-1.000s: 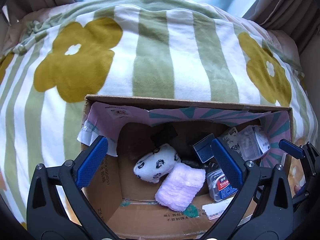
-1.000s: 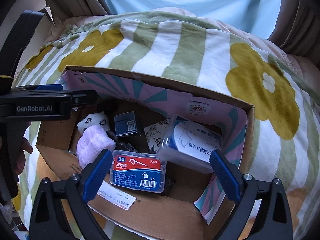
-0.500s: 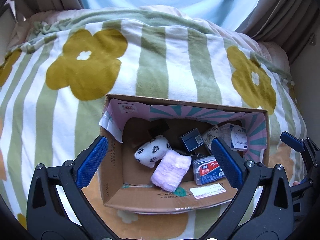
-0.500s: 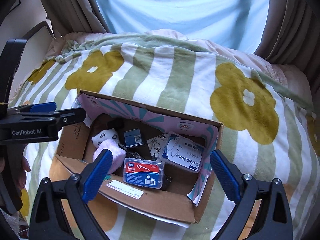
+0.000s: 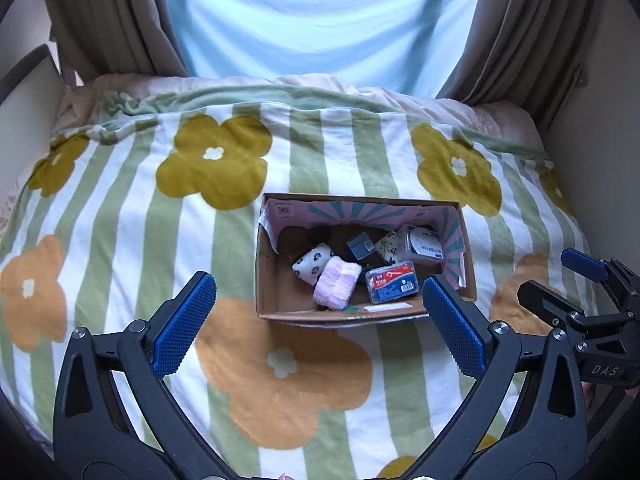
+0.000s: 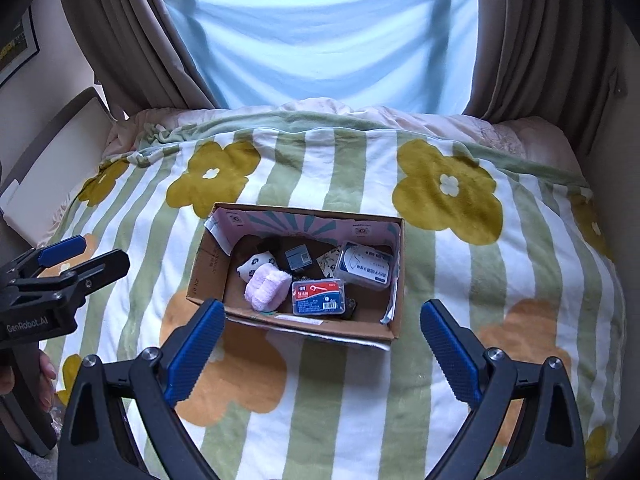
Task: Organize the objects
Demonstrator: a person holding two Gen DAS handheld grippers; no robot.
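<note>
Cardboard, the open brown box [image 6: 308, 326] rests on a green-striped flowered blanket [image 6: 360, 400] covering the bed. Both the left gripper [image 5: 320, 320] and the right gripper [image 6: 320, 348] hover before it, jaws spread wide and empty. Inside I count one lilac folded cloth [image 6: 267, 285], one white black-spotted sock roll [image 6: 256, 263], one red-labelled clear floss box [image 6: 318, 297], one blue-labelled clear case [image 6: 365, 266] and one dark small box [image 6: 298, 258]. The soft bedding could let the box tip under a careless push.

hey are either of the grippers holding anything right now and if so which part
Nothing is held. The left gripper and right gripper both have open jaws with nothing between them, back from the cardboard box.
</note>
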